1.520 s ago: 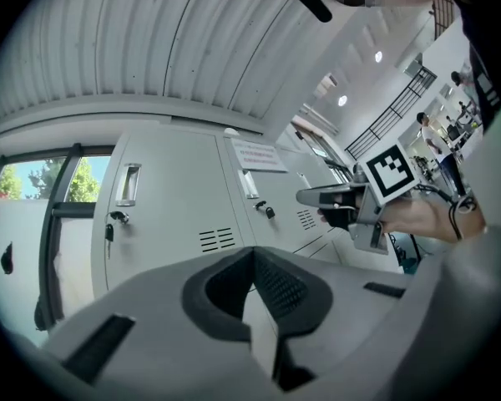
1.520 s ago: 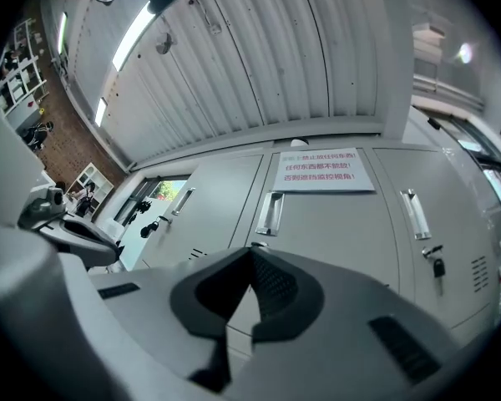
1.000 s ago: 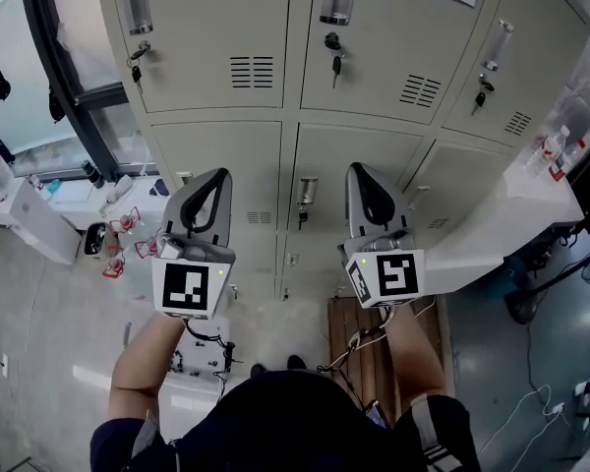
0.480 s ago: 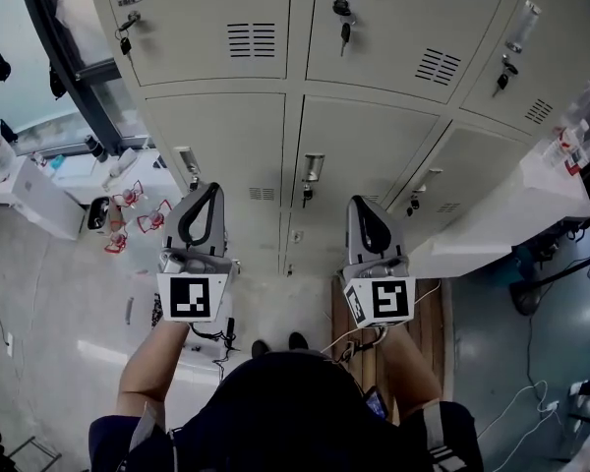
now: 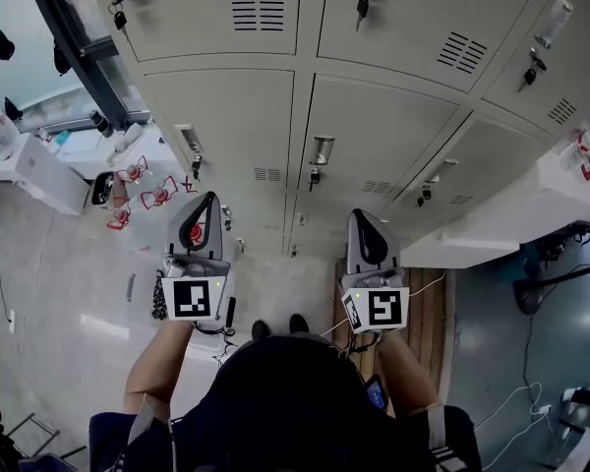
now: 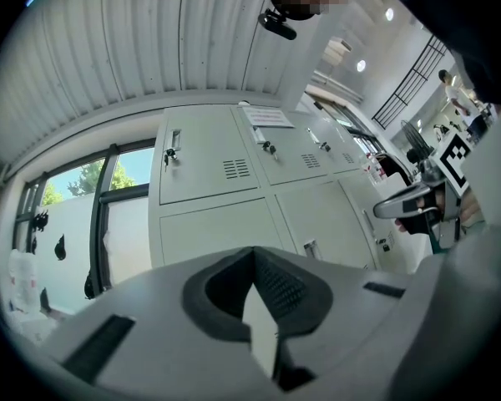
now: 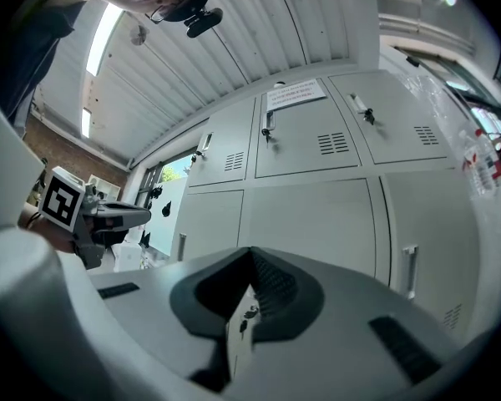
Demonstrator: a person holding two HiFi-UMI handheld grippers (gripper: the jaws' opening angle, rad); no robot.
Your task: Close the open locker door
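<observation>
Smooth, flat pale-metal locker door (image 5: pixel 511 226) jutted rightward from the locker bank's (image 5: pixel 226 96) lower-right corner, while the left gripper (image 5: pixel 210 199) and right gripper (image 5: pixel 360 216) were pinched shut, empty.

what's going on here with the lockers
A person stands facing a bank of lockers with a gripper in each hand. The left gripper and the right gripper are both shut and hold nothing. They are held out in front of the lower row of doors, and neither touches a door or a handle. From these views I cannot tell which door is the open one, so the closing has not begun.
</observation>
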